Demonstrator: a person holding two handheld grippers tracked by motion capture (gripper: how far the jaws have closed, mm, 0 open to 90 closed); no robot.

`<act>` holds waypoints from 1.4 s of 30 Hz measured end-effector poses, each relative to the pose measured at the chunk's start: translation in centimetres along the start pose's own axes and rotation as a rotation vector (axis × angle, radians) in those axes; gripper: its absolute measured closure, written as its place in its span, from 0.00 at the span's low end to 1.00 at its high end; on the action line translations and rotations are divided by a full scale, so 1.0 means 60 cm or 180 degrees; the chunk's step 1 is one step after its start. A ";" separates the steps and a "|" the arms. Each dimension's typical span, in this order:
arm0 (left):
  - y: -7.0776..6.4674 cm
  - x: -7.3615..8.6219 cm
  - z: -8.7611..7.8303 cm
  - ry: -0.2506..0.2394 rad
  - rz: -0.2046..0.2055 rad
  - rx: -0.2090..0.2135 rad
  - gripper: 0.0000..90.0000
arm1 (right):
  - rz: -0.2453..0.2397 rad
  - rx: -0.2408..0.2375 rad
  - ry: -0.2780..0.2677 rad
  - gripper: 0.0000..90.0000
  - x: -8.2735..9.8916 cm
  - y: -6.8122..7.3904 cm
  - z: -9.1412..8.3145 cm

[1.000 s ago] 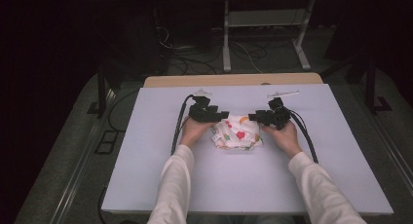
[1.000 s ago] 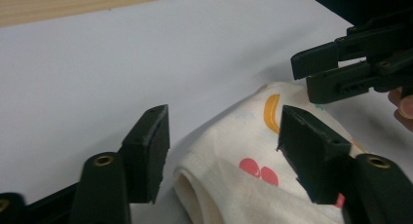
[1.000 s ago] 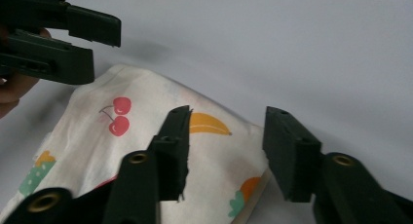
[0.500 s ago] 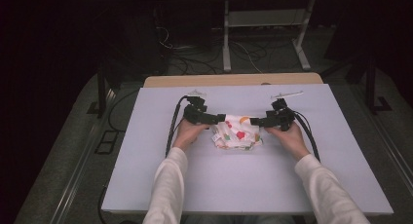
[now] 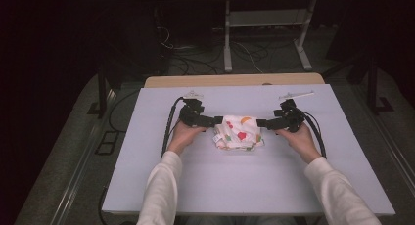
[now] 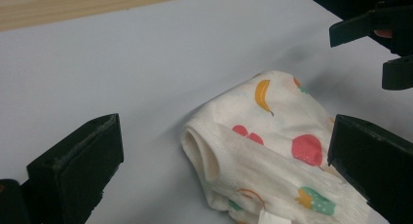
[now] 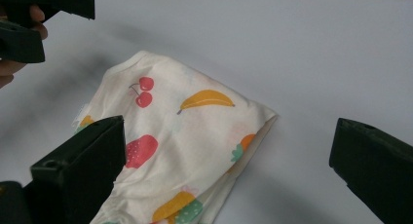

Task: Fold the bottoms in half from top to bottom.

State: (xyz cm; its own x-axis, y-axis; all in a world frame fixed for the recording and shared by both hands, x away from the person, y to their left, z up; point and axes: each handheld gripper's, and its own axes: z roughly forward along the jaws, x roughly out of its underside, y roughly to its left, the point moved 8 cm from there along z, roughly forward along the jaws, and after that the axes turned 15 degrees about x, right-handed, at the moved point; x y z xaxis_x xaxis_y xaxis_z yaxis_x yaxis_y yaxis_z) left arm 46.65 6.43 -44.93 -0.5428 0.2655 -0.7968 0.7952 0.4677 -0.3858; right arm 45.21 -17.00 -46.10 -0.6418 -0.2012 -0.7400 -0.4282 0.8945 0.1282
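The small white fruit-printed cloth garment (image 5: 238, 133) lies folded at frame centre on the pale surface (image 5: 244, 186). Left hand-held gripper (image 5: 215, 121) and right hand-held gripper (image 5: 261, 123) have just been opening, now wide and empty beside it; folding looks finished.

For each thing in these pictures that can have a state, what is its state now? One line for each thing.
Cloth: folded into a small bundle, lying flat on the table, not held.
Left tongs: open, jaws have just been opening, nothing pressed between them, beside the cloth.
Right tongs: open, jaws have just been opening, free of the cloth.
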 end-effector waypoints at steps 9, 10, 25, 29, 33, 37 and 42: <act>-0.010 0.010 -0.024 0.0021 0.0058 -0.0055 0.00 | -0.0042 0.0006 -0.0054 0.00 -0.001 -0.001 -0.026; -0.012 0.011 -0.027 0.0021 0.0064 -0.0059 0.00 | -0.0043 0.0006 -0.0055 0.00 0.000 -0.001 -0.028; -0.035 0.028 -0.075 -0.0051 0.0137 -0.0075 0.00 | -0.0020 -0.0067 -0.0128 0.00 0.022 0.003 -0.059; -0.044 0.035 -0.082 -0.0053 0.0158 -0.0049 0.00 | -0.0029 -0.0101 -0.0143 0.00 0.031 0.008 -0.066; -0.051 0.040 -0.091 -0.0068 0.0193 -0.0048 0.00 | -0.0046 -0.0133 -0.0153 0.00 0.040 0.014 -0.073; -0.061 0.046 -0.102 -0.0082 0.0233 -0.0044 0.00 | -0.0104 -0.0117 -0.0158 0.00 0.052 0.017 -0.082; -0.069 0.062 -0.117 -0.0098 0.0263 -0.0079 0.00 | -0.0092 -0.0130 -0.0167 0.00 0.068 0.019 -0.094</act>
State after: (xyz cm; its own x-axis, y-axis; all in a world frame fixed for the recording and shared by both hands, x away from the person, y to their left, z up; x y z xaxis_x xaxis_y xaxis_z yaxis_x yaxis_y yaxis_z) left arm 39.46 11.39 -43.01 -0.4666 0.2781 -0.8396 0.8298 0.4661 -0.3068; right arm 38.55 -19.05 -45.25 -0.5950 -0.2045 -0.7773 -0.4724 0.8714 0.1324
